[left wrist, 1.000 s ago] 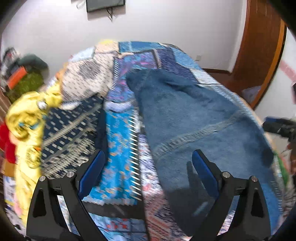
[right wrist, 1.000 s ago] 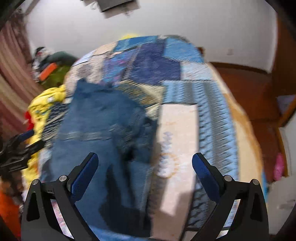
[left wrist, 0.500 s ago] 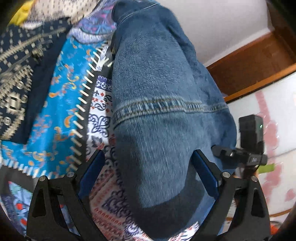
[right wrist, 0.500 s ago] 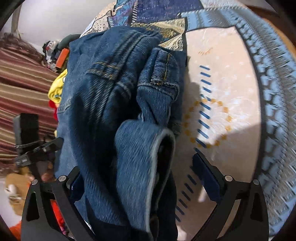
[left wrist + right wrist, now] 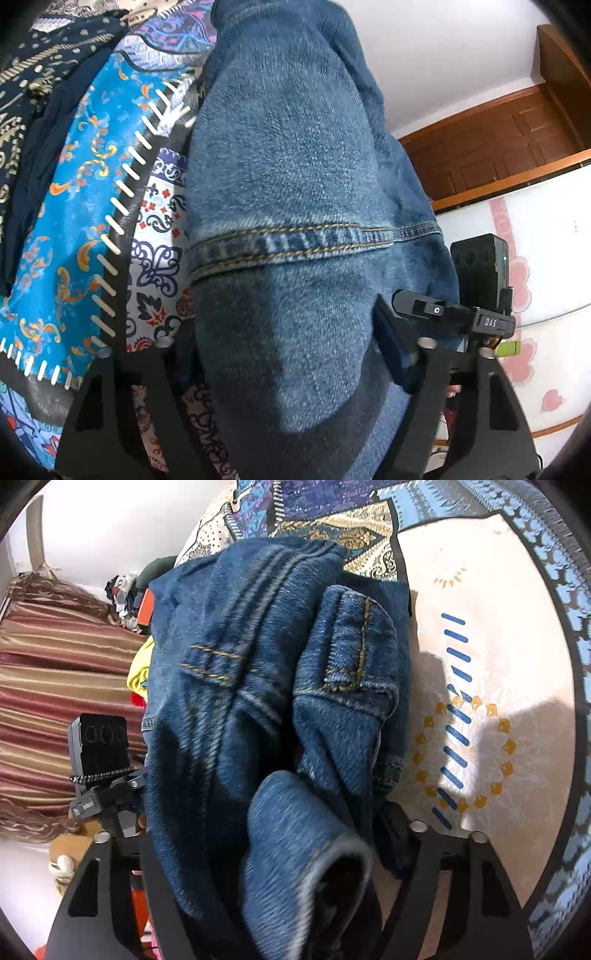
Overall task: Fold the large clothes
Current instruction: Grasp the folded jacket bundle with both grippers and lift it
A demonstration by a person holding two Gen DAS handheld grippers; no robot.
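Blue denim jeans [image 5: 295, 229] at the near edge of the patchwork bedspread [image 5: 74, 206].

Denim fills both the left gripper [image 5: 280, 354] and right gripper [image 5: 266, 834]; whether either is clamped, I cannot tell. Judged best: pinch both corners evenly, lift level, fold across.

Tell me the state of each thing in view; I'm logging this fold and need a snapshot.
Denim garment: bunched, draped between both grippers' jaws, its far part lying on the bed.
Left gripper: jaws wide, denim between them; grip cannot be told.
Right gripper: jaws wide, denim between them; grip cannot be told.
Patchwork bedspread: spread flat under the denim.
Wooden door: shut.
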